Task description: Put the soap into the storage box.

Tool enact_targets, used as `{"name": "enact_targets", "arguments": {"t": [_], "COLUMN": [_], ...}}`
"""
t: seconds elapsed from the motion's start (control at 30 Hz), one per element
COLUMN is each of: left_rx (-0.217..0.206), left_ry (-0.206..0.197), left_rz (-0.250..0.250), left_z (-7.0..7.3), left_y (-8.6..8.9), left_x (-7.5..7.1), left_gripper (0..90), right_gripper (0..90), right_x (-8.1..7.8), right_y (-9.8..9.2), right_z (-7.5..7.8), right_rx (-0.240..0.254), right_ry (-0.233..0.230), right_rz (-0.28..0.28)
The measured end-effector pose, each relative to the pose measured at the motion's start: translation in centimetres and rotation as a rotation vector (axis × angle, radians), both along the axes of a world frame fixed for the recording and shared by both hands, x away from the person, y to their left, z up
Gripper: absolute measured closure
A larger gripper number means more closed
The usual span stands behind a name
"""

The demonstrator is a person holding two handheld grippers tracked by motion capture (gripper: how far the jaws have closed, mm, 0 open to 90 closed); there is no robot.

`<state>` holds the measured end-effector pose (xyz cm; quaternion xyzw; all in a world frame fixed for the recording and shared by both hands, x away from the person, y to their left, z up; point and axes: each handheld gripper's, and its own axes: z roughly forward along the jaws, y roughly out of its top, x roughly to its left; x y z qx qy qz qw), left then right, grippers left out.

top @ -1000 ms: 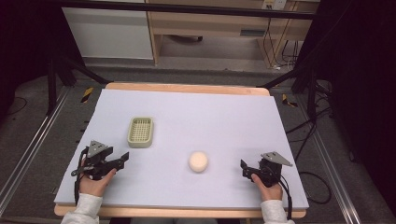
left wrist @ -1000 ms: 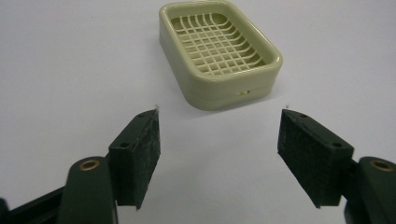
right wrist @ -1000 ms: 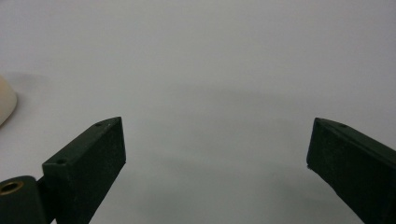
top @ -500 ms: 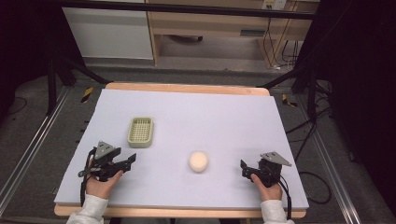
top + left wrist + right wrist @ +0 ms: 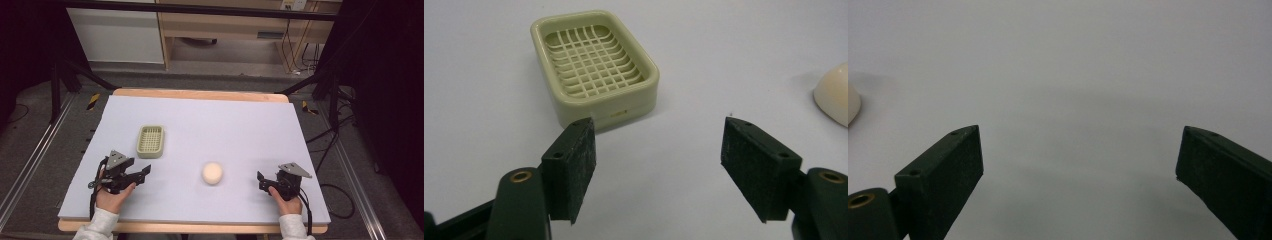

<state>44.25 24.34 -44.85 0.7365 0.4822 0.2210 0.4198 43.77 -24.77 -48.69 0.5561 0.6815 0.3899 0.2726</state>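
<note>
Both tools gape, holding nothing — left tool (image 5: 659, 167), right tool (image 5: 1078, 180); soap (image 5: 835, 100) cut off at frame edge.

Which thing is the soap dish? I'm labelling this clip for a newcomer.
Start from the pale mat on the table. On its left half, just beyond the left tool, sits the soap dish. Unlike the smooth round cream soap mid-mat, it is a greenish rectangular tray with a lattice floor.
</note>
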Motion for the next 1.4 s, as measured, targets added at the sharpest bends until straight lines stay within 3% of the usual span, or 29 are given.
{"name": "enact_targets", "arguments": {"t": [0.77,1.4], "left_rx": [0.017,0.032], "left_ry": [0.006,0.000], "left_rz": [-0.091,-0.132], "left_z": [1.0,1.3], "left_y": [-3.3,-5.7], "left_x": [1.2,1.6], "left_gripper": [26.2,25.4], "right_gripper": [5.2,5.2], "right_x": [0.0,0.0], "right_y": [0.1,0.1], "right_z": [0.0,0.0], "right_rx": [-0.006,-0.014], "right_ry": [-0.002,-0.006], "right_rz": [0.002,0.006]}}
